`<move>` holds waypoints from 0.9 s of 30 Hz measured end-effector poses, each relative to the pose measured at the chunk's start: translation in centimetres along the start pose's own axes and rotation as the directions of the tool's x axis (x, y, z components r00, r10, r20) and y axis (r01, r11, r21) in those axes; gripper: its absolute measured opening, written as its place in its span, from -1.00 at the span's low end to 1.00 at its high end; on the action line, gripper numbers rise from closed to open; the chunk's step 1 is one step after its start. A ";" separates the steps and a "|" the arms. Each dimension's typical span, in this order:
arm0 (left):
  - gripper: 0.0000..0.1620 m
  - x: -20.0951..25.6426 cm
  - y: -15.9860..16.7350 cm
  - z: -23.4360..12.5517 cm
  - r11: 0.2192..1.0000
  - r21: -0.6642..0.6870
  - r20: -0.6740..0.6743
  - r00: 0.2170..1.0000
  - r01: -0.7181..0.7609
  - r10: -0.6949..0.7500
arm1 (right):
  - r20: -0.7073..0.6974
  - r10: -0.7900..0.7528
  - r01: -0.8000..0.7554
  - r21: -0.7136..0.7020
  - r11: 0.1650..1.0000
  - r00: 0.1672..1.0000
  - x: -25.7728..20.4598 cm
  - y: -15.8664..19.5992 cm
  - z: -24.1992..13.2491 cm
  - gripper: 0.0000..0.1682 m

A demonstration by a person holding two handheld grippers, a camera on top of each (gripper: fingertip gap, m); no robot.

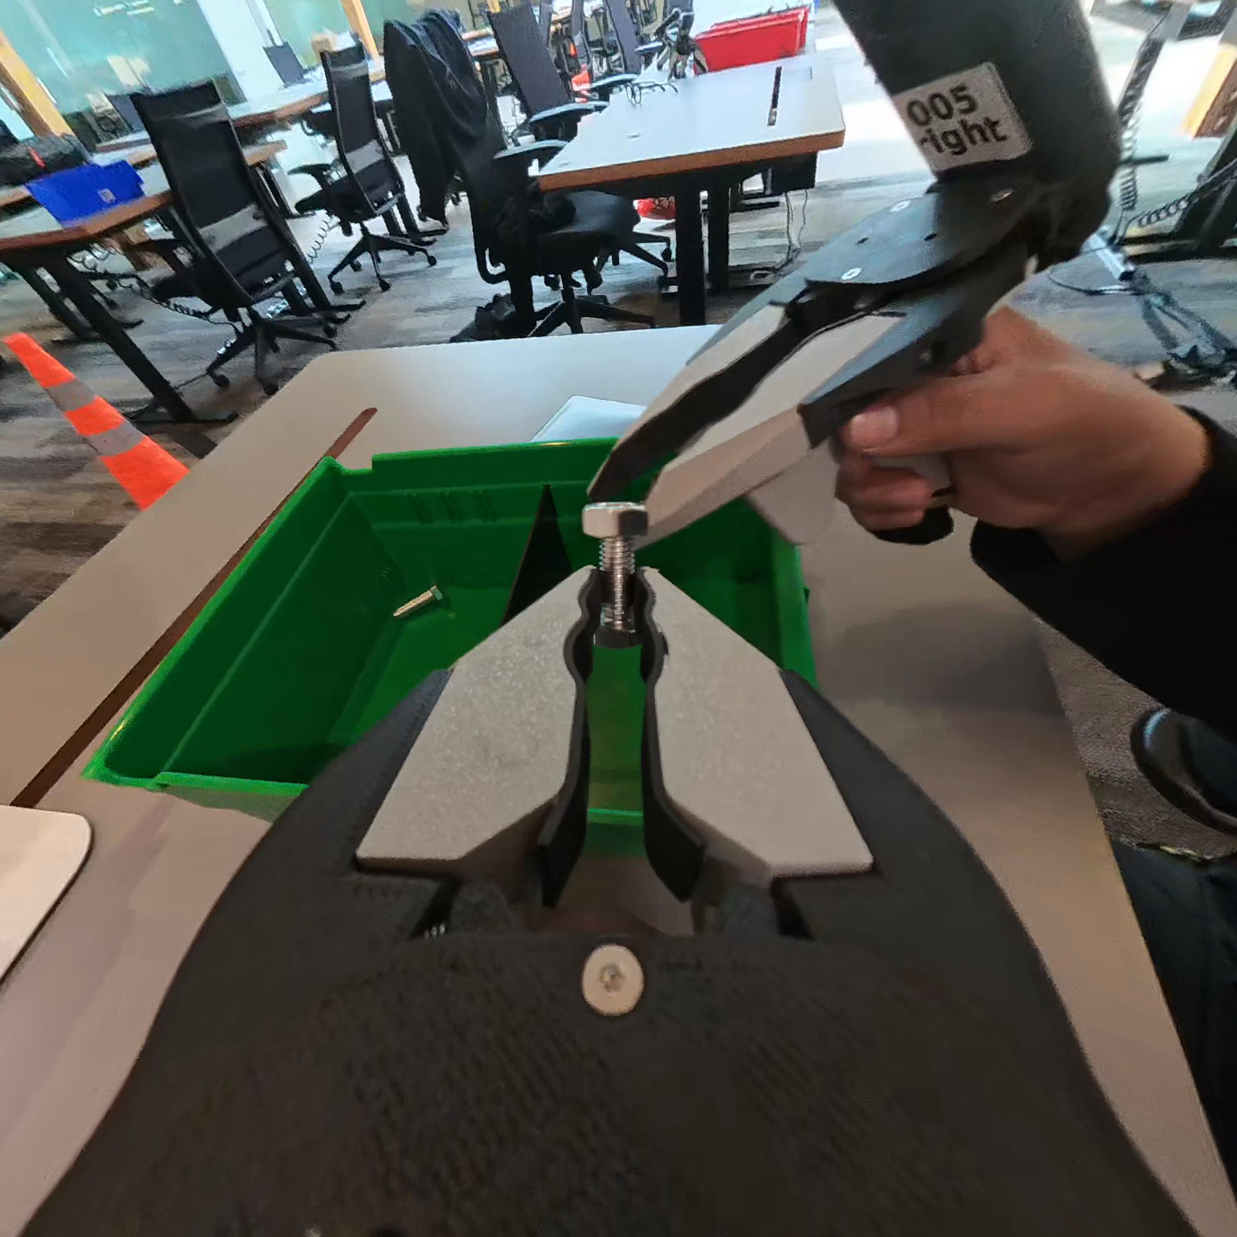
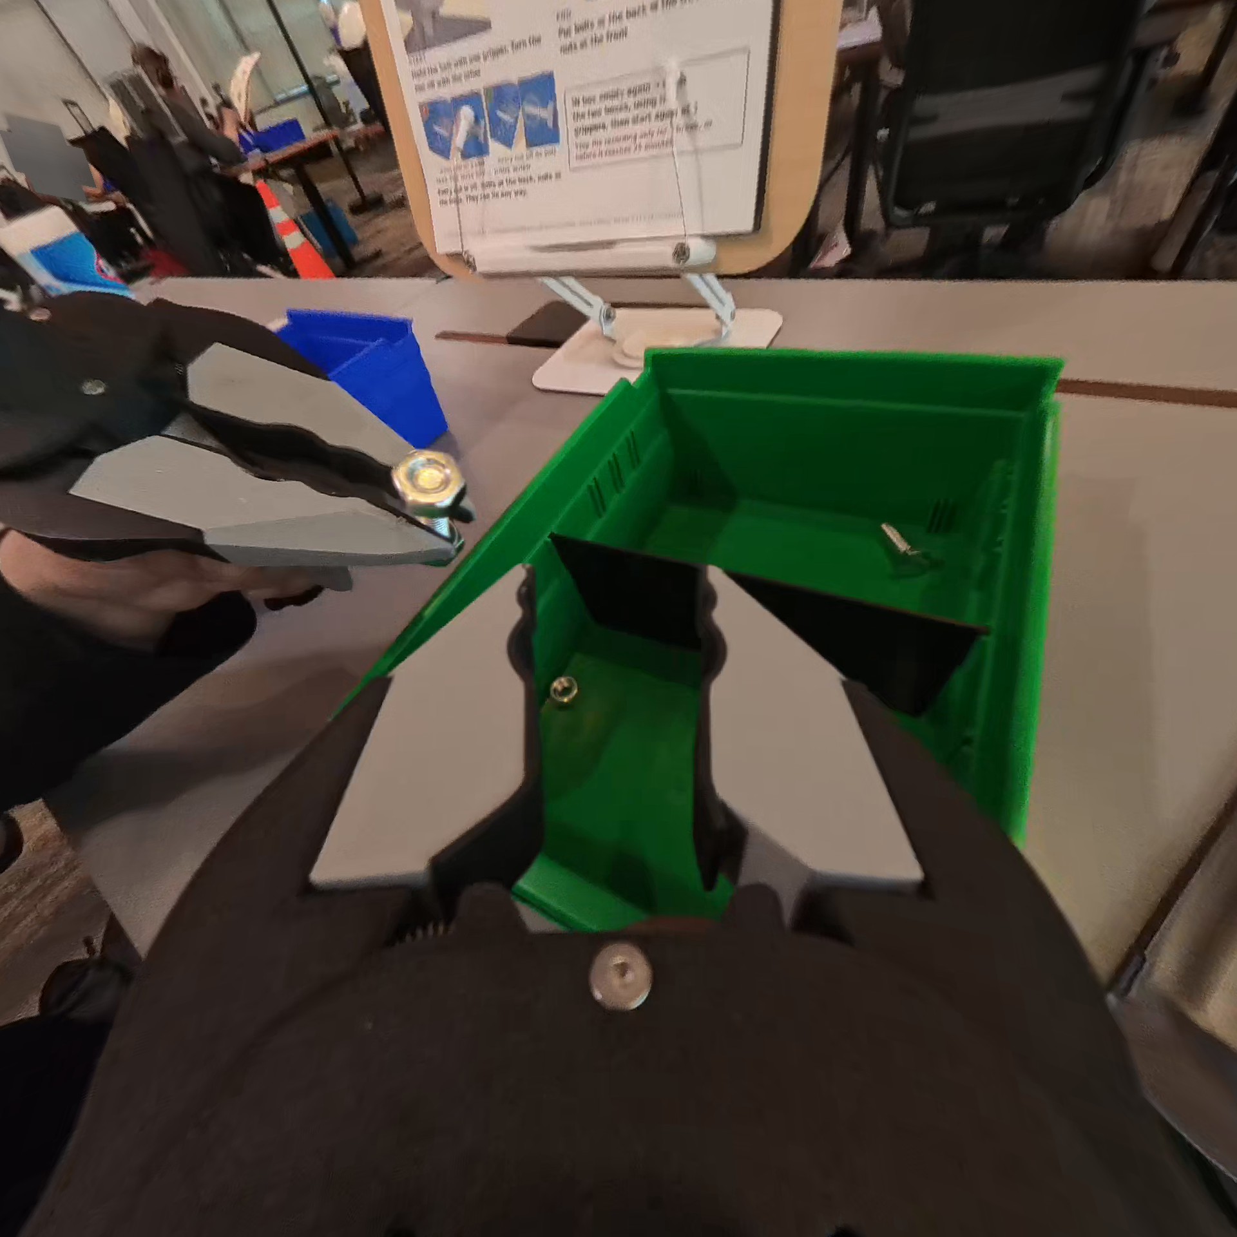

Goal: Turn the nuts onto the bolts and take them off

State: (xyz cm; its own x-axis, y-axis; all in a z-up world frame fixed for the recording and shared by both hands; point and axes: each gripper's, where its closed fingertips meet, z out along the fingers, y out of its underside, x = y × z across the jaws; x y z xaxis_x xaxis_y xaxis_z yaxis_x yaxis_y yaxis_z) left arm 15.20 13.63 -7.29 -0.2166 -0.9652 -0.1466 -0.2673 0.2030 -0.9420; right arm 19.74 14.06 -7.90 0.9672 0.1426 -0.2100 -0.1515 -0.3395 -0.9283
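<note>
Both grippers were engaged: your left gripper pinched the bolt upright while your right gripper, jaws spread, neared its nut, apparently to turn it.

From my remote feed: a grey tabletop carries a blue bin and a white stand propping up an instruction sheet. Beyond it I see an orange traffic cone, black office chairs, a dark jacket draped over one, wood-edged desks and a red crate.
</note>
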 end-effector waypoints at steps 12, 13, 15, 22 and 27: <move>-0.93 -0.5 1.0 0.6 0.998 -0.048 0.046 0.998 -0.039 0.041 | -0.018 -0.019 0.018 -0.060 0.998 1.000 -0.3 0.6 0.2 -0.67; -0.93 -0.7 0.9 0.5 0.998 -0.046 0.051 0.998 -0.046 0.049 | -0.031 -0.033 0.031 -0.043 0.999 0.999 -0.4 0.2 0.1 -0.48; -0.93 -0.5 0.8 0.5 0.997 -0.048 0.050 0.997 -0.061 0.064 | 0.055 -0.053 0.050 0.049 0.998 0.997 -2.8 -1.5 -0.3 -0.50; -0.92 -1.0 1.3 0.7 0.996 -0.064 0.082 0.994 -0.065 0.071 | -0.102 -0.024 0.009 -0.138 0.990 0.995 1.0 1.7 0.4 -0.70; -0.92 -1.0 1.3 0.7 0.995 -0.068 0.079 0.994 -0.067 0.072 | 0.007 -0.030 0.029 0.089 0.996 1.000 -2.0 -2.2 -0.7 -0.45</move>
State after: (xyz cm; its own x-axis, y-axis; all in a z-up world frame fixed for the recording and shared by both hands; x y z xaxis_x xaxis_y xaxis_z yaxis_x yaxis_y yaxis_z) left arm 15.76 14.70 -8.56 -0.1607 -0.9581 -0.2373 -0.3155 0.2776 -0.9074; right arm 18.32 13.84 -5.23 0.9699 0.1595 -0.1841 -0.1406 -0.2506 -0.9578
